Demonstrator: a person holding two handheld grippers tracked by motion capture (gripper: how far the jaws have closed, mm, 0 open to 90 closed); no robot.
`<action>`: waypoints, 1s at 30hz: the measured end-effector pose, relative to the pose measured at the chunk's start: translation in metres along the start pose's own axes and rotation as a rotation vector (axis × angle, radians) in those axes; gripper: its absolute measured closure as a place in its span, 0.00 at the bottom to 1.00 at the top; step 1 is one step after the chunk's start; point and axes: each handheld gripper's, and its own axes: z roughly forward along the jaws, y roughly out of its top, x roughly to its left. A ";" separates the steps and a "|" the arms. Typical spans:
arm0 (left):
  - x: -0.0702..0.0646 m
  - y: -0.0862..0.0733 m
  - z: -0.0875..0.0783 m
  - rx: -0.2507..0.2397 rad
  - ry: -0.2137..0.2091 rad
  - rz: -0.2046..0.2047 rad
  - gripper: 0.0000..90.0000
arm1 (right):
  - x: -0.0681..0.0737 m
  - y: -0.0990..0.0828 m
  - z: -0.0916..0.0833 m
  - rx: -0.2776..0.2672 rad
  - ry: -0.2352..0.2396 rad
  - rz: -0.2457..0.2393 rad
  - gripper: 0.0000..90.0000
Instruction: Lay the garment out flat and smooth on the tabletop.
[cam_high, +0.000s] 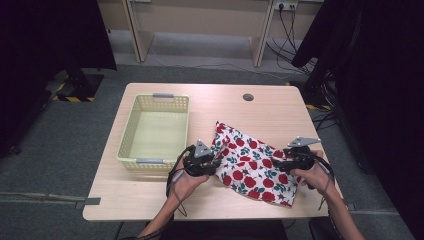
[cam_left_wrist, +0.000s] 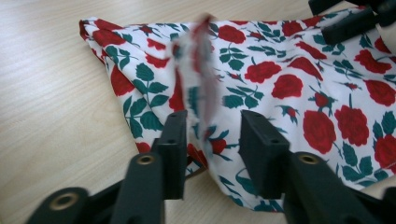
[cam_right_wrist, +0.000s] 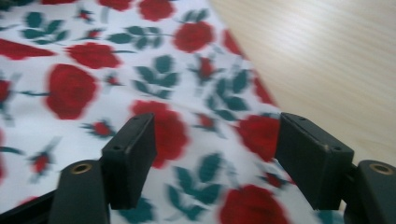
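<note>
Both my tongs over the cloth (cam_high: 252, 162), jaws apart.
Cloth lies flat on the table (cam_high: 165, 197), right of the basket (cam_high: 131, 131); left gripper (cam_high: 212, 161) at its left edge, right gripper (cam_high: 278, 161) at its right, nothing clamped.

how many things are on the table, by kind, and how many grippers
Rose-print cloth: 1
Pale yellow basket: 1
Handheld grippers: 2, the left gripper and the right gripper, both with jaws apart over the cloth
Total: 4, on the wooden table
</note>
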 end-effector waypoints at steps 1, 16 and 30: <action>0.000 0.001 0.000 -0.006 0.001 -0.002 0.63 | 0.004 0.001 0.001 0.002 0.010 -0.003 0.31; 0.007 0.020 0.023 0.029 0.004 -0.057 0.39 | 0.044 -0.013 0.001 0.020 0.097 -0.039 0.26; 0.008 -0.002 0.043 0.144 0.044 -0.008 0.39 | 0.024 -0.029 0.004 0.037 0.061 -0.057 0.25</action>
